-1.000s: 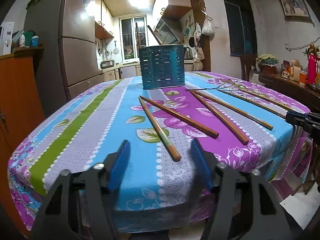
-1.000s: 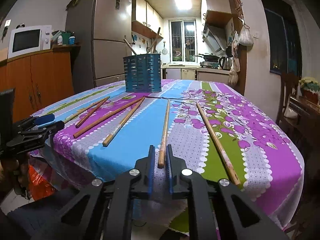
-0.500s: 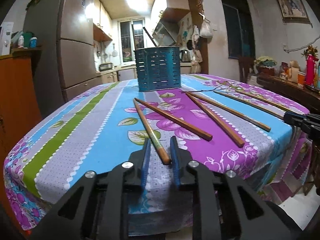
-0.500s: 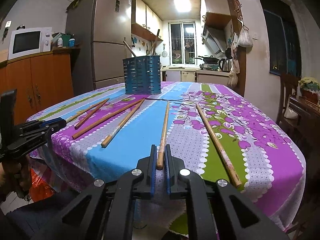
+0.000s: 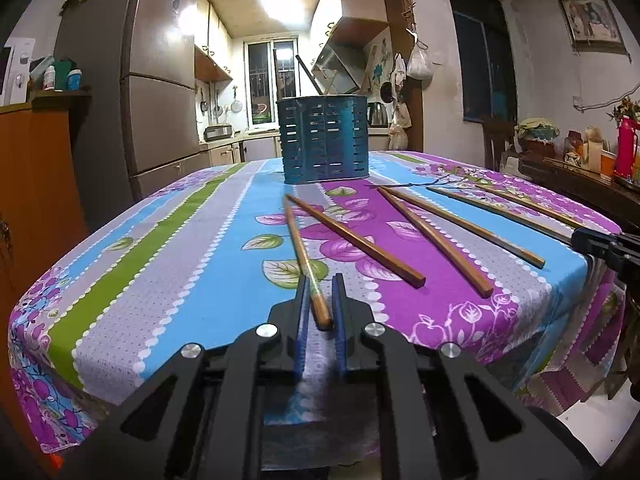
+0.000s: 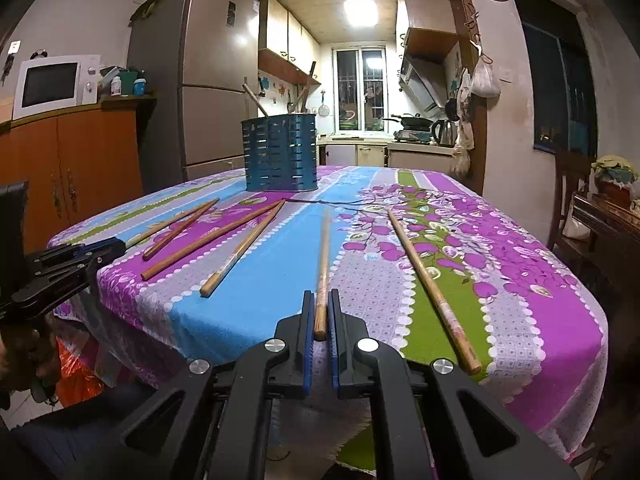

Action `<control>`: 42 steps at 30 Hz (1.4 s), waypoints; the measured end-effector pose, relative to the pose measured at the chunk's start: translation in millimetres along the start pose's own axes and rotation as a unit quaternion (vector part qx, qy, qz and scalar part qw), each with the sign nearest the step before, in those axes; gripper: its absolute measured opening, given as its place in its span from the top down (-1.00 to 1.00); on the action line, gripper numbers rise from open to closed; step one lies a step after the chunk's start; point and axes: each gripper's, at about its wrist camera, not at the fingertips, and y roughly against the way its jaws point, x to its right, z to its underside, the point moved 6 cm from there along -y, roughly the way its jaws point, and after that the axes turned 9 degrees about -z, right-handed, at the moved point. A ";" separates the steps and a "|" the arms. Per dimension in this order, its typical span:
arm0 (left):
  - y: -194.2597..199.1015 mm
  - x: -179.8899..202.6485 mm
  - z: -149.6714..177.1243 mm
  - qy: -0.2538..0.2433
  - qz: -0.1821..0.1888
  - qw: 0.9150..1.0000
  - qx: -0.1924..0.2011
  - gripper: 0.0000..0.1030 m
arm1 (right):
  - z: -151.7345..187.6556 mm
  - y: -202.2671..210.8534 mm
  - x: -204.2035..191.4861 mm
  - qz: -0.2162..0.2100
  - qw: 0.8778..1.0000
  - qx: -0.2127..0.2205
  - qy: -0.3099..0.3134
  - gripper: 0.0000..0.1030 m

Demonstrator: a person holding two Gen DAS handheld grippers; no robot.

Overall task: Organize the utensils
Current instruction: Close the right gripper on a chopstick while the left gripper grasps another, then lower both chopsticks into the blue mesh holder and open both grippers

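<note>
Several wooden chopsticks lie fanned out on the flowered tablecloth (image 5: 180, 260), in front of a blue slotted utensil holder (image 5: 325, 138) that has a few utensils standing in it. My left gripper (image 5: 320, 280) is at the table's near edge, its jaws closing on the near end of the leftmost chopstick (image 5: 298, 240), pads against it. My right gripper (image 6: 319, 294) is shut on the near end of another chopstick (image 6: 323, 252), which still rests on the cloth. The holder (image 6: 280, 154) stands far back on the left in the right wrist view.
Loose chopsticks (image 5: 356, 240) (image 5: 436, 236) lie between the two grippers, and one (image 6: 432, 292) lies right of the right gripper. Each gripper shows at the other view's edge (image 5: 600, 240) (image 6: 100, 248). A fridge (image 6: 208, 80), an orange cabinet (image 6: 80, 160) and a side shelf (image 5: 580, 176) flank the table.
The left gripper's jaws closed from wide apart onto the leftmost chopstick's near end. The right gripper stayed shut on its chopstick and kept still.
</note>
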 end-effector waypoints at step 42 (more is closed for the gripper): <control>-21.0 -50.5 -221.7 0.015 0.031 0.996 0.087 0.90 | -225.5 1.7 -0.9 -0.030 0.995 0.061 0.080 0.86</control>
